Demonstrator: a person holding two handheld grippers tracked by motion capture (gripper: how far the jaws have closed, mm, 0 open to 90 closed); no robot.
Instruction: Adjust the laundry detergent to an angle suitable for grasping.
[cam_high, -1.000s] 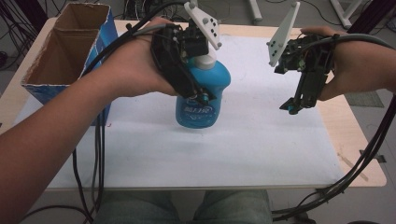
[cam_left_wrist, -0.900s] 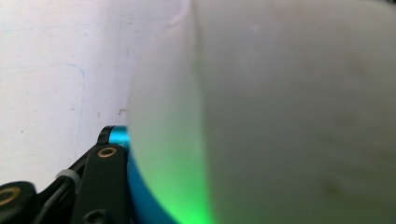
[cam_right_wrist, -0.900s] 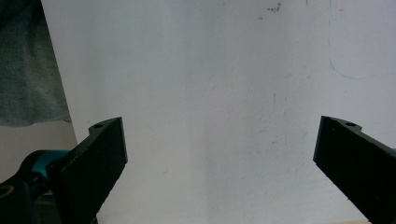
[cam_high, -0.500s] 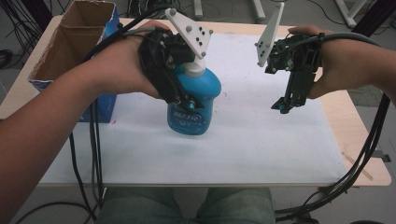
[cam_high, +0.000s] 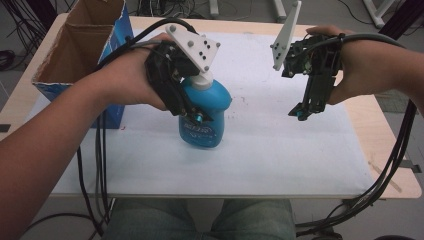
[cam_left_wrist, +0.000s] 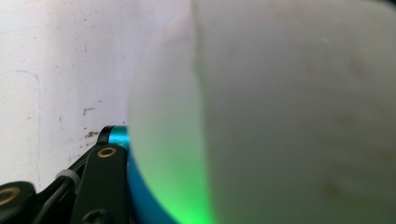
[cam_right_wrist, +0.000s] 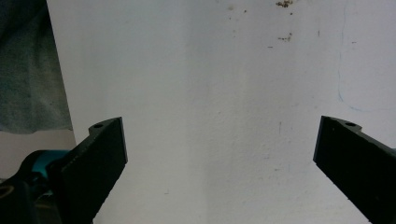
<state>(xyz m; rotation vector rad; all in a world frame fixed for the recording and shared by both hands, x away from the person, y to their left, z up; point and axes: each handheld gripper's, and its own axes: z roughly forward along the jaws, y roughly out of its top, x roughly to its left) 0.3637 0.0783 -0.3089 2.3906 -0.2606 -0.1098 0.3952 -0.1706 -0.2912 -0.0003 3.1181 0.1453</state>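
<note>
Blue bottle (cam_high: 204, 112) sits gripped in the left claw (cam_high: 192, 112) on the white-covered table (cam_high: 280, 150) beside a cardboard box (cam_high: 75, 55), the right claw (cam_high: 302, 111) hovering wide, so boxing it likely comes next.

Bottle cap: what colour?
White, on a blue bottle; the cap shows best in the high view.

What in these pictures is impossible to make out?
- Blue bottle: in the high view the left tool and the hand cover its near side; the label print is too small to read.
- Left gripper view: the bottle sits so close that it blurs, and it hides one jaw.
- Cardboard box: its floor is hidden behind its own walls.
- Right tool: open and holding nothing; in its own view both jaws are cut off by the bottom edge.
</note>
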